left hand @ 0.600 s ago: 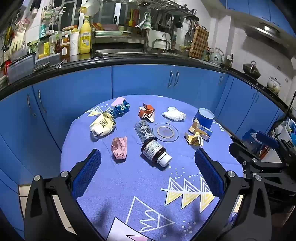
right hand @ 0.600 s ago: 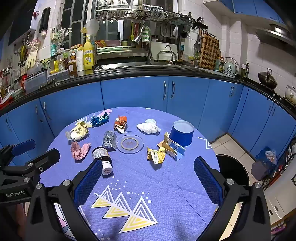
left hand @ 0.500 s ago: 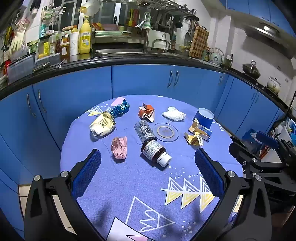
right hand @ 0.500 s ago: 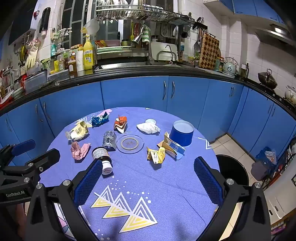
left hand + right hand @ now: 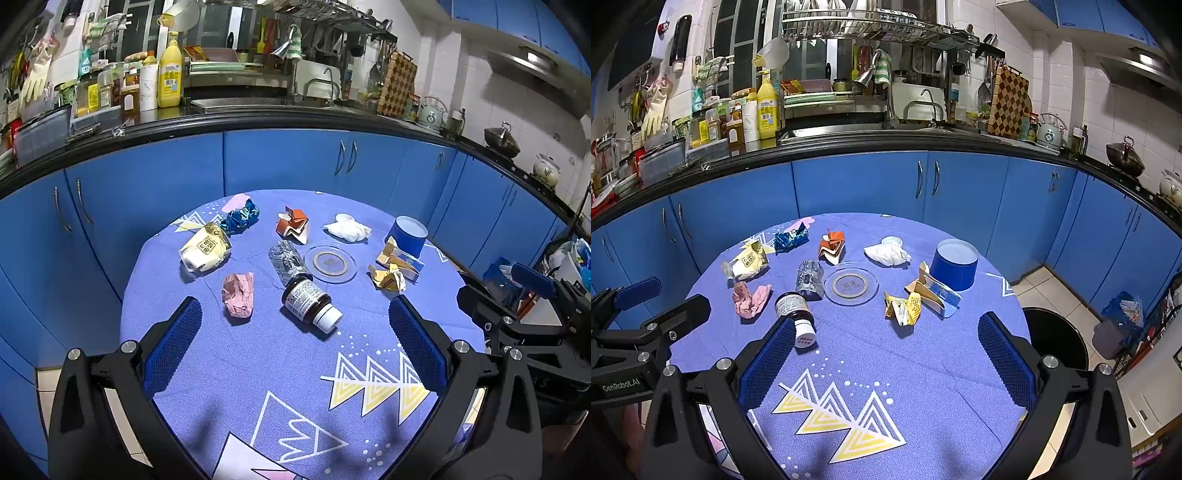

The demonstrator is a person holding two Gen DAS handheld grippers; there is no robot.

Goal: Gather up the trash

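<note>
Trash lies scattered on a round table with a blue patterned cloth [image 5: 258, 369]. A crumpled pink paper [image 5: 239, 294] and a brown pill bottle [image 5: 311, 305] on its side are nearest my left gripper [image 5: 293, 341], which hovers open above the near cloth with nothing between its fingers. Farther back lie a cream wrapper [image 5: 205, 251], a blue foil wrapper [image 5: 240, 219], an orange carton [image 5: 293, 226], a silver wrapper [image 5: 287, 259], a white tissue [image 5: 347, 230] and yellow paper scraps [image 5: 389, 275]. My right gripper [image 5: 884, 349] is also open and empty, short of the yellow scraps [image 5: 905, 306] and the bottle [image 5: 796, 314].
A glass coaster [image 5: 851, 286] and an upturned blue cup [image 5: 955, 267] stand mid-table. A black bin [image 5: 1058, 341] sits on the floor right of the table. Blue cabinets [image 5: 860, 184] and a crowded counter run behind. The left gripper's body [image 5: 639, 325] shows at the left edge.
</note>
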